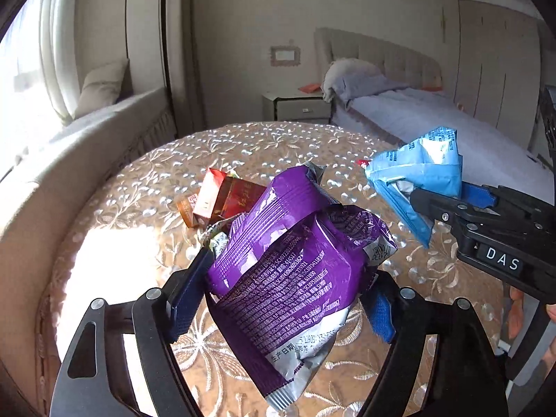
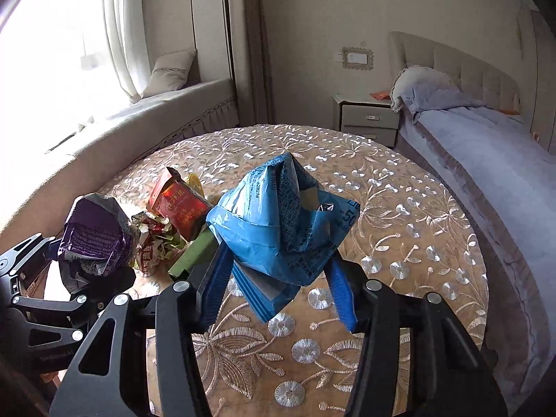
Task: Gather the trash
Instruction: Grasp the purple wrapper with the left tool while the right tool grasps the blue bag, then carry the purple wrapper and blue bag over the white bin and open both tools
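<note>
My left gripper (image 1: 288,278) is shut on a crumpled purple snack bag (image 1: 288,260) and holds it above the round table (image 1: 278,142). The bag also shows in the right wrist view (image 2: 95,239), at the left. My right gripper (image 2: 278,267) is shut on a blue wrapper (image 2: 281,222), lifted over the table; it shows at the right in the left wrist view (image 1: 417,170). On the table lie a red carton (image 2: 180,208), a crumpled red-and-white wrapper (image 2: 154,243) and a green box (image 2: 194,253).
The table has a beige embroidered cloth (image 2: 382,208). A window seat with a cushion (image 2: 170,73) curves behind it. A bedside cabinet (image 2: 368,118) and a bed (image 2: 486,146) with a grey cover stand at the right.
</note>
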The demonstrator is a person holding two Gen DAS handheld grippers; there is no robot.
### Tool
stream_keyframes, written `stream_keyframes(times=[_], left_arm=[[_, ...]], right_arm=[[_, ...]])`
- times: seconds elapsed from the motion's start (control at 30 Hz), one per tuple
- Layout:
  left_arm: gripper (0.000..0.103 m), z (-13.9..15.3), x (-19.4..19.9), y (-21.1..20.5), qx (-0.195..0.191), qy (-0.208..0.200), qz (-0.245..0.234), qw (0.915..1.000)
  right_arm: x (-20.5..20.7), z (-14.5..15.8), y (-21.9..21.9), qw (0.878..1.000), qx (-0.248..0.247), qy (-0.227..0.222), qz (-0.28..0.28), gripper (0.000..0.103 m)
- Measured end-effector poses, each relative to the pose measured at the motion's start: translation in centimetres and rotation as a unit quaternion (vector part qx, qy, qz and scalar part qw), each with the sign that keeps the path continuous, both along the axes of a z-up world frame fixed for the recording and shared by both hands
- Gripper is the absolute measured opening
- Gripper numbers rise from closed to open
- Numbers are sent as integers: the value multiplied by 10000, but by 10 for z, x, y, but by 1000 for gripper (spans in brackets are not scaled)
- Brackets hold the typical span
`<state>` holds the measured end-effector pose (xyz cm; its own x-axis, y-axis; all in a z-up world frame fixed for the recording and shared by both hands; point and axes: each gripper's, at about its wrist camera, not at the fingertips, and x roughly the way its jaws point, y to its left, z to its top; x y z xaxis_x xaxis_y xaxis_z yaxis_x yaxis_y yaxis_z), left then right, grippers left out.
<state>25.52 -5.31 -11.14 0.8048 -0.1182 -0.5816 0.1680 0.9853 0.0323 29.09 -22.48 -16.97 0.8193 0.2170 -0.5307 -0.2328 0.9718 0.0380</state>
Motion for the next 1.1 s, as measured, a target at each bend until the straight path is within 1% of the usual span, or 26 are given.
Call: stream_keyframes(times=[0.17, 0.37, 0.7, 0.8, 0.93, 1.03, 1.1], left_arm=[[77, 13, -27, -18, 35, -191, -176, 9997], [77, 23, -56, -42, 121, -368, -441, 9983], [77, 26, -94, -93, 242, -507, -1021, 9932], [77, 25, -107, -111, 314, -574, -1225, 9903], [77, 16, -123, -141, 493, -603, -1538, 9850], [77, 5, -134, -167, 591, -535, -1885, 9788], [77, -4, -141, -185, 692, -483, -2147, 9730]], right_arm=[[-40, 14, -14, 9997, 7, -237, -69, 54], [-83, 23, -33, 9986, -23, -456, -278, 54], [-146, 26, -76, 9945, -40, -666, -804, 53], [-164, 22, -85, 9926, -41, -718, -979, 52], [-190, 11, -109, 9901, 61, -636, -1248, 52], [-210, 1, -122, 9875, -7, -593, -1458, 52], [-223, -8, -131, 9854, -67, -508, -1623, 52]])
